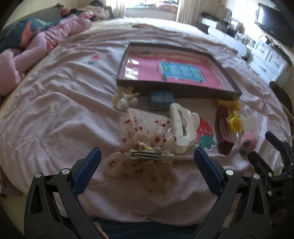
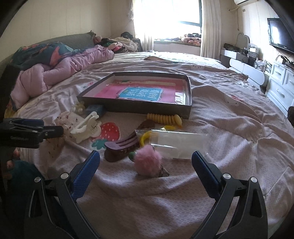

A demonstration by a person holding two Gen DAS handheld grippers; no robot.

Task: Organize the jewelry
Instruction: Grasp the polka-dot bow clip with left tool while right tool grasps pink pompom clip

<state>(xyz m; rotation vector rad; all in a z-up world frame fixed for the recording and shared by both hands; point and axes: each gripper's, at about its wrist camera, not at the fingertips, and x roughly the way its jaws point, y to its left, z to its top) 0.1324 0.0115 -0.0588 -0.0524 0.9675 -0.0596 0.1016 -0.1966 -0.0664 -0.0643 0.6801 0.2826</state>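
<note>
Hair accessories lie on the pink bedspread in front of a shallow dark box with a pink card inside. My left gripper is open just before a sheer bow clip with red dots and a metal clasp. Past the bow clip lie a white claw clip, a small blue box and a cream bow. My right gripper is open, with a pink fluffy pompom between its fingers. A brown claw clip, a yellow coil tie and a clear packet lie beyond.
A strawberry print marks the bedspread. A rumpled pink quilt is heaped at the far left. White drawers and a television stand to the right, a window behind. The other gripper shows at the left of the right wrist view.
</note>
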